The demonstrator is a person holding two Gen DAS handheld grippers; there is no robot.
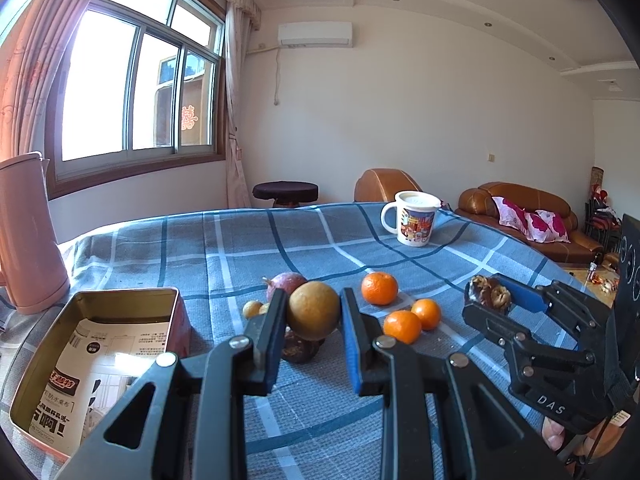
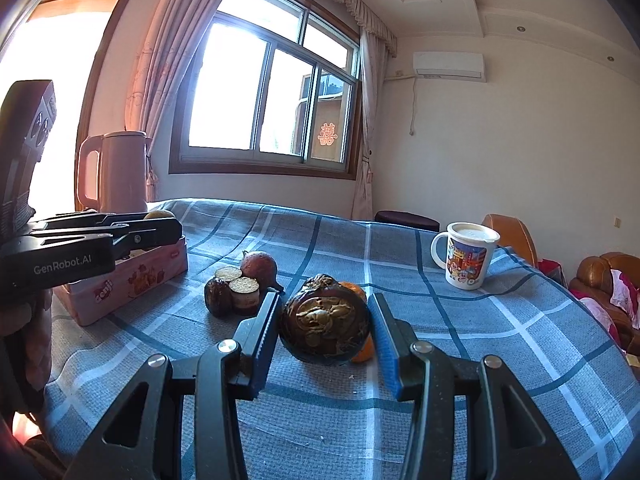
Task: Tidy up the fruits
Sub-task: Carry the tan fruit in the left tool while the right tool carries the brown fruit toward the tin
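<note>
You are holding a round tan fruit [image 1: 313, 311] in your closed left gripper [image 1: 313, 320], right of the tin [image 1: 60, 364]. Your right gripper [image 2: 324, 336] is gripping a dark wrinkled fruit [image 2: 324, 326]; only its view is showing the carved pattern.

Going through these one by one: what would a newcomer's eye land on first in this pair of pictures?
Each claw carries something above the blue checked tablecloth: the left claw is shut on a round yellow-brown fruit, the right claw on a dark wrinkled fruit. Next come three bright oranges between them, and the open tin at the left.
</note>
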